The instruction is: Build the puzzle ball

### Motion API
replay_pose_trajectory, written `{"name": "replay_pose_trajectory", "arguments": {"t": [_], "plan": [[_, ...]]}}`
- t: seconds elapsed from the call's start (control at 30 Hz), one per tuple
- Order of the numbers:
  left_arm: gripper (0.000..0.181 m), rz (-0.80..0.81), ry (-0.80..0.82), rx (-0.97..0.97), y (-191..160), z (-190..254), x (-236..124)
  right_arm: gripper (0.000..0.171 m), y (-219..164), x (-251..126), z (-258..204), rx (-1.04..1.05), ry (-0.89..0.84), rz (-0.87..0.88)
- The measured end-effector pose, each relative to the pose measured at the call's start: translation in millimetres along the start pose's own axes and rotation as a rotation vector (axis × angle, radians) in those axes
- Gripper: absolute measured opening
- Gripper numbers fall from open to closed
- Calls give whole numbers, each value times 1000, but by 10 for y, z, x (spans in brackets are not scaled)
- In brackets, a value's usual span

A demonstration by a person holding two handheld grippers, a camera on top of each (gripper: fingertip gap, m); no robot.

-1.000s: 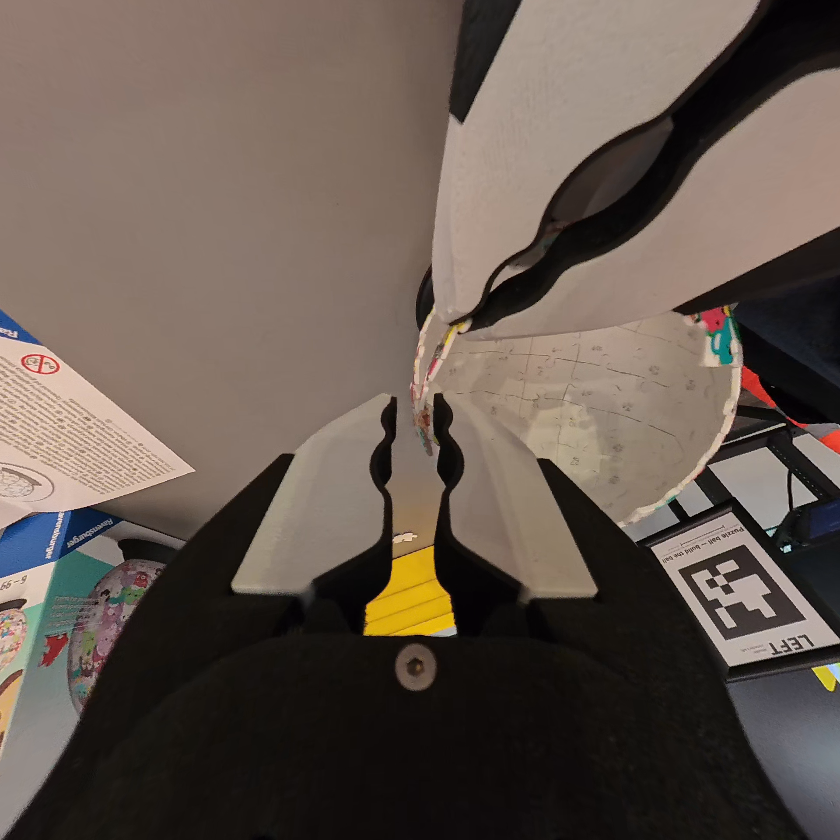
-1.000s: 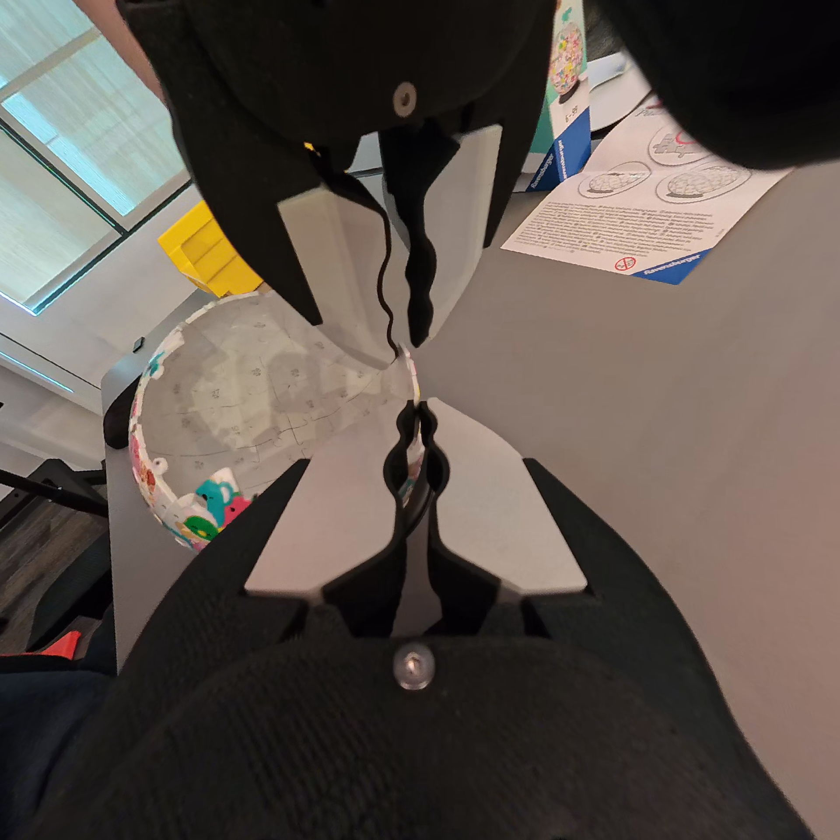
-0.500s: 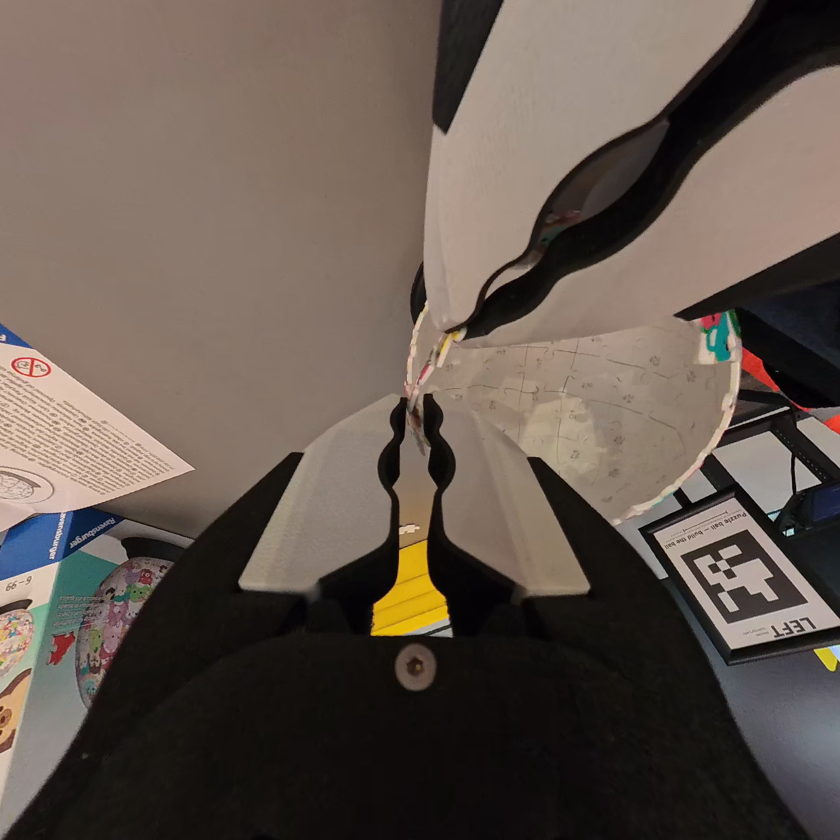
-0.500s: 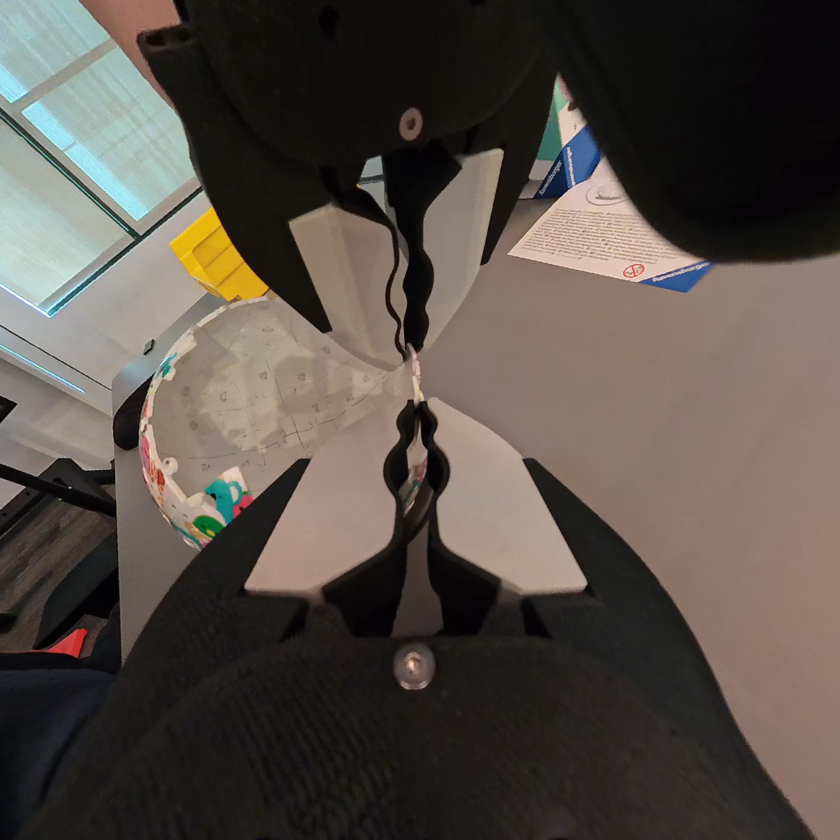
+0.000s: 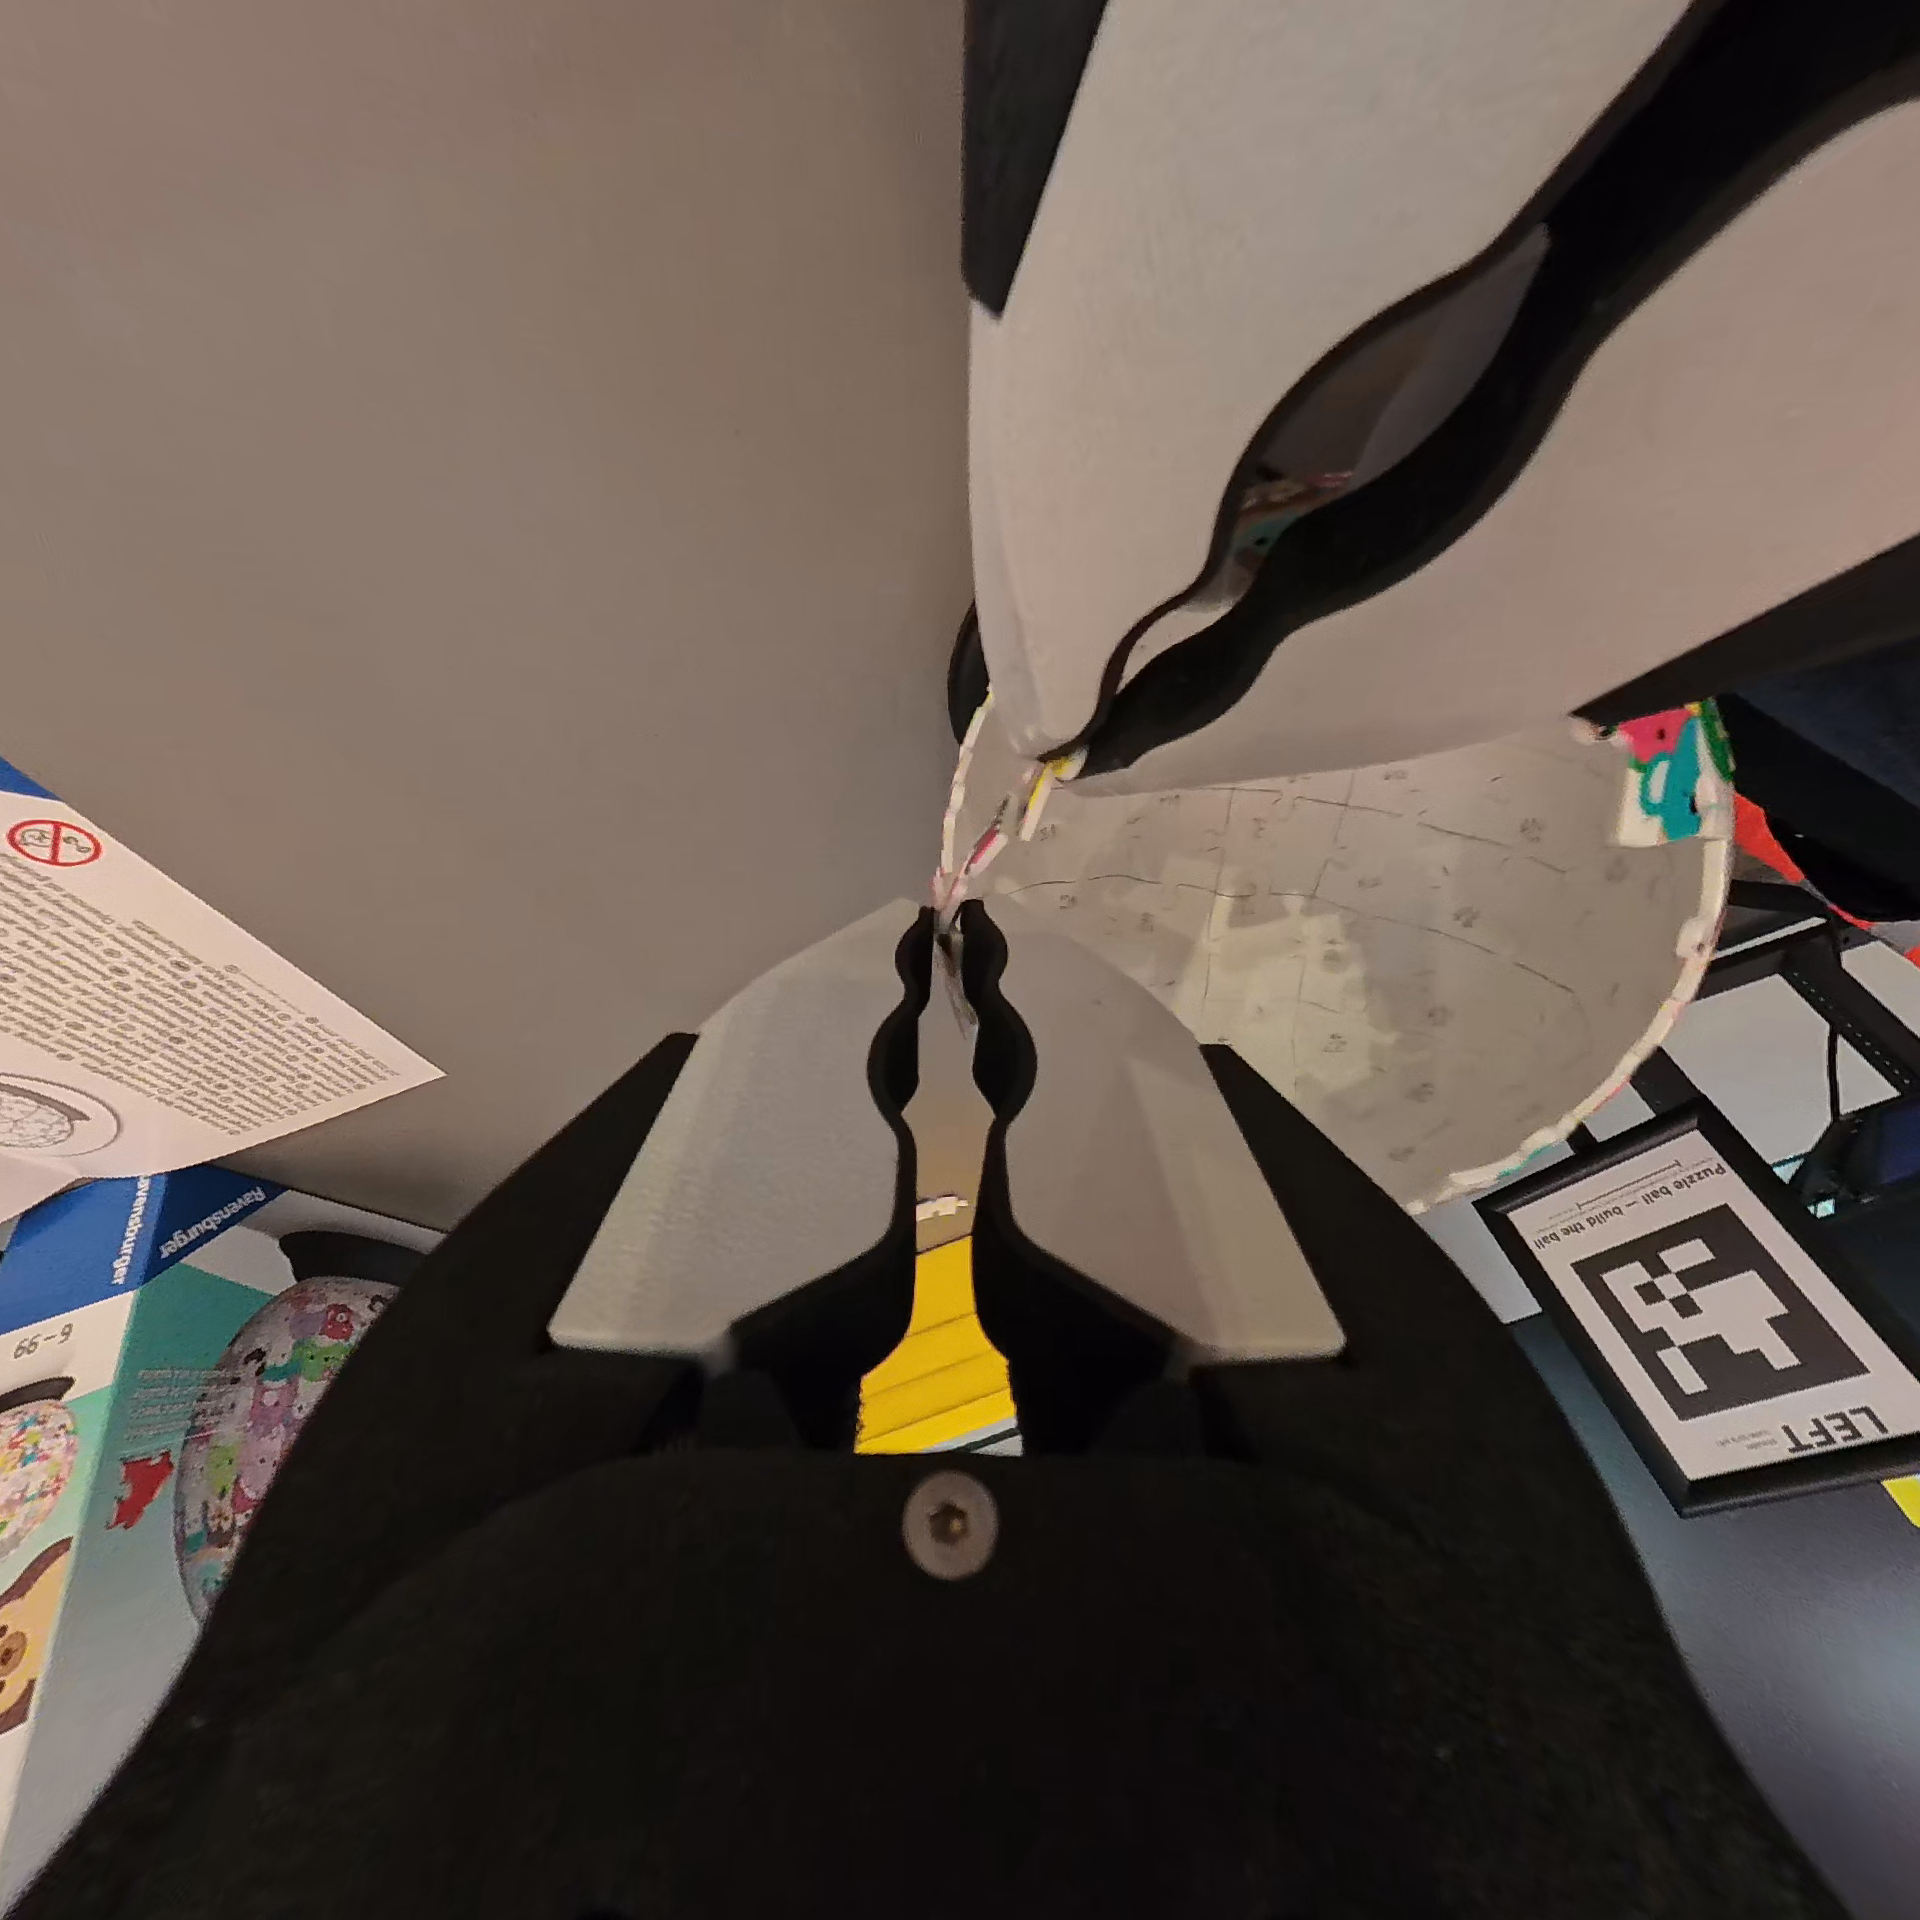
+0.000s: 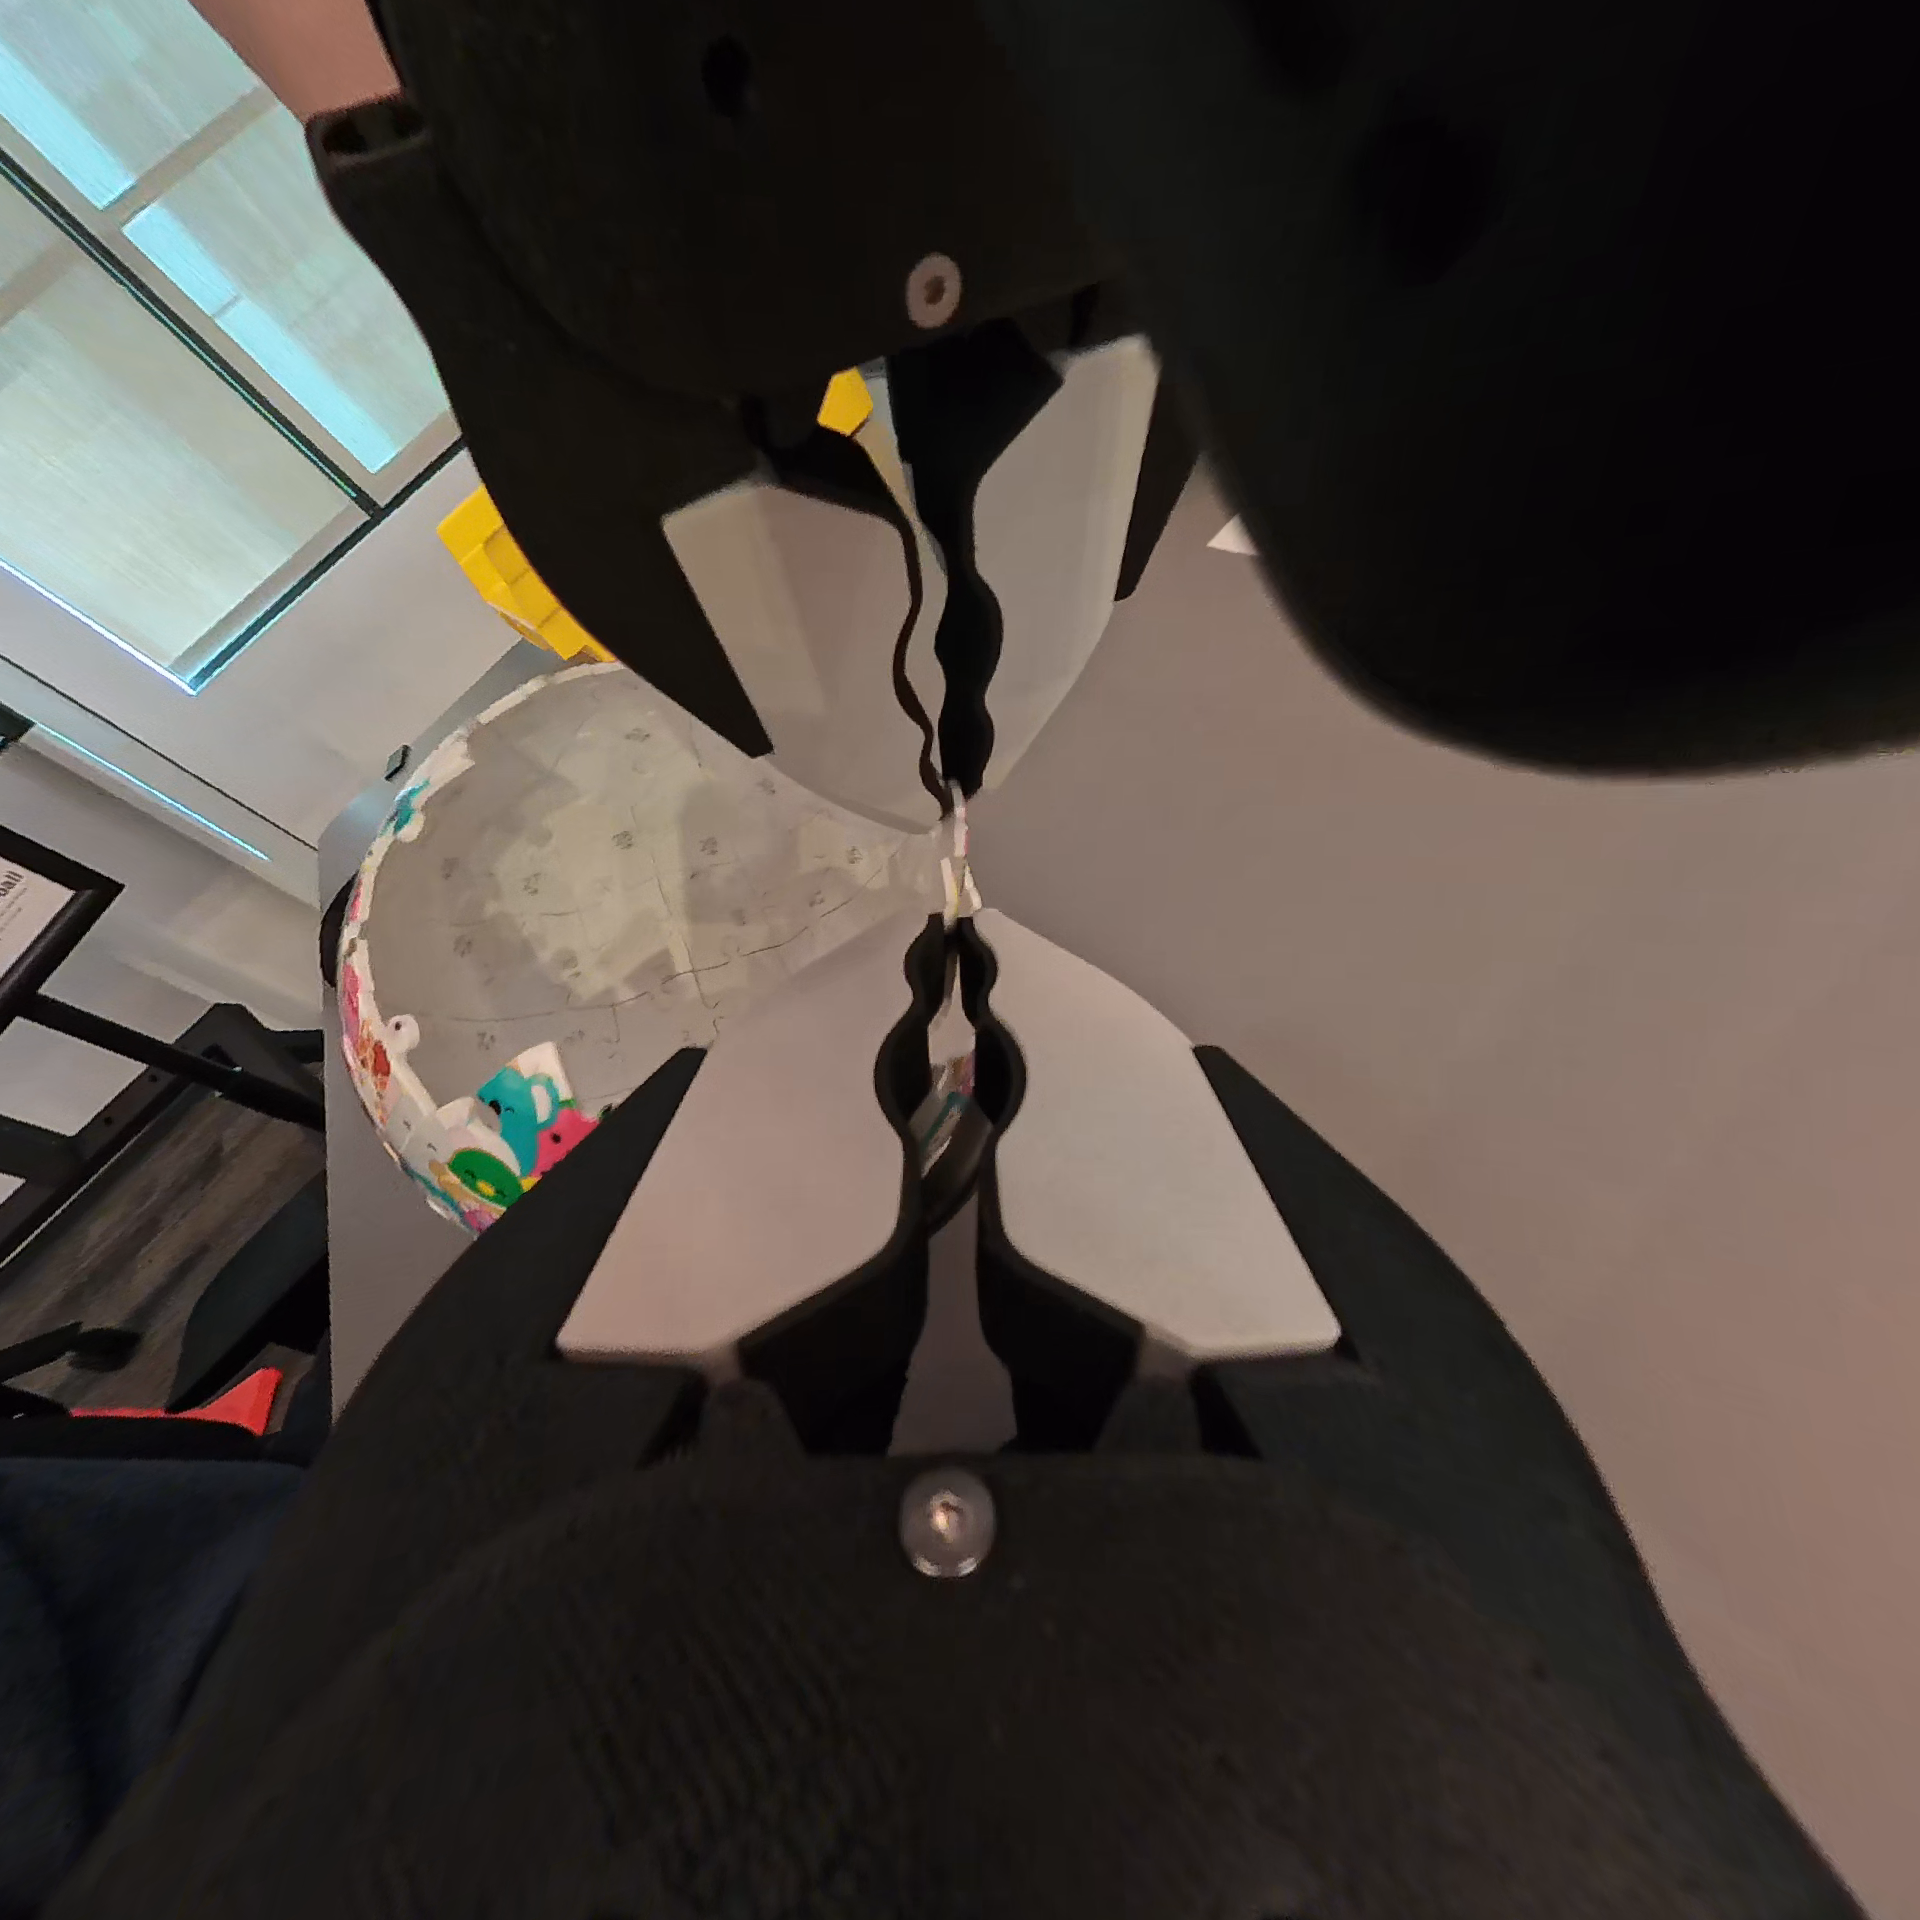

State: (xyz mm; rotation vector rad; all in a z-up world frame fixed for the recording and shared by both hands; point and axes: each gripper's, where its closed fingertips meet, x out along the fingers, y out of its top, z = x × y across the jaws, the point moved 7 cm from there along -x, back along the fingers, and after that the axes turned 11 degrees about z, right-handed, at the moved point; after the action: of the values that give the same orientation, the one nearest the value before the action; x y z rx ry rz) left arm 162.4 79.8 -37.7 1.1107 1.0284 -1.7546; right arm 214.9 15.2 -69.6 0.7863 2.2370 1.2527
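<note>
A half-built puzzle ball [image 5: 1351, 987] is an open shell, pale grey inside and colourful outside, standing on its side over the grey table [image 5: 468, 468]. My left gripper [image 5: 945, 914] is shut on the shell's rim edge. My right gripper [image 5: 1049, 753] reaches in from the upper right and pinches the same rim just beside it. In the right wrist view the shell [image 6: 582, 914] lies at the left. There my right gripper [image 6: 948, 935] is shut on the rim, and the left gripper [image 6: 951, 790] comes down from above, tip to tip with it.
A printed instruction sheet [image 5: 156, 987] and the puzzle's box [image 5: 104, 1455] lie at the left. A black-framed marker card [image 5: 1704, 1309] stands at the right. A yellow bin [image 6: 509, 582] sits behind the shell, under a window [image 6: 156, 364]. The table edge is at the left [image 6: 332, 1143]. About 4 cm separates my left fingertips from my right.
My left gripper's jaws have narrowed from slightly open to shut on the rim. The right gripper has kept its hold and the two now sit tip to tip.
</note>
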Motion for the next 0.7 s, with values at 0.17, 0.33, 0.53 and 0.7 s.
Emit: {"name": "replay_pose_trajectory", "arguments": {"t": [0.17,0.33,0.53,0.7], "plan": [[4,1,5,6,-7,0,5,3,2,10,10,16,15,-6],[4,-3,3,9,-18,-2,16,5,7,26,26,30,16,-13],[4,-4,-3,15,-18,-2,26,0,18,42,17,-22,-5,-22],[4,-8,-3,16,-23,6,31,9,10,62,32,1,13,-46]]}}
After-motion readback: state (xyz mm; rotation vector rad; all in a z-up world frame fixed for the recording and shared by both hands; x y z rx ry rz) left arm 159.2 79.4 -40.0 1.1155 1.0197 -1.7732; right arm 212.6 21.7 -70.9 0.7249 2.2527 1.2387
